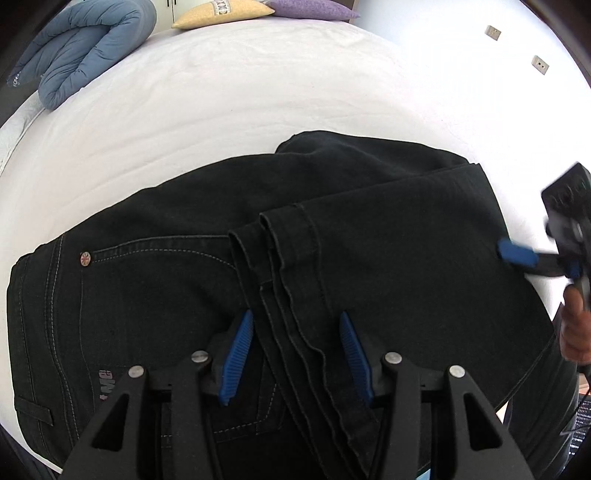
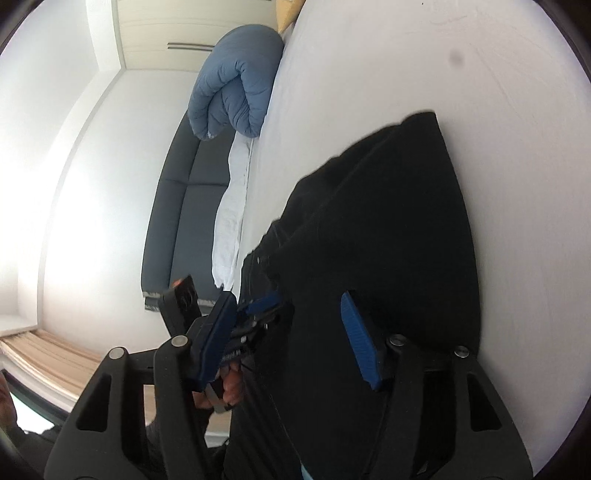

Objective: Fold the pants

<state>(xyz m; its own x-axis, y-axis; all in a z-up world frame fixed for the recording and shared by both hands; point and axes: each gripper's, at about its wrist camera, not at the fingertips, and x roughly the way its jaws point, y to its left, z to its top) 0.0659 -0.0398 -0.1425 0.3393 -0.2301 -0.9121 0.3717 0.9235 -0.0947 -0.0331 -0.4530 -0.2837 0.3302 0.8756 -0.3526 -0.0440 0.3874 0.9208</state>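
Black jeans (image 1: 192,236) lie on the white bed (image 1: 221,96), legs folded back so the hems (image 1: 291,258) rest over the seat. My left gripper (image 1: 295,332) is open, its blue pads either side of the hem edges, just above the cloth. My right gripper (image 1: 515,253) is at the fold on the right edge of the jeans. In the right wrist view the right gripper (image 2: 288,325) is open with the black cloth (image 2: 388,236) between its pads, and the left gripper (image 2: 255,310) shows at the left.
A rolled blue duvet (image 1: 85,48) lies at the bed's far left, with yellow (image 1: 221,13) and purple (image 1: 314,9) pillows at the head. A dark sofa (image 2: 184,206) stands beside the bed. Wall sockets (image 1: 493,32) show at the right.
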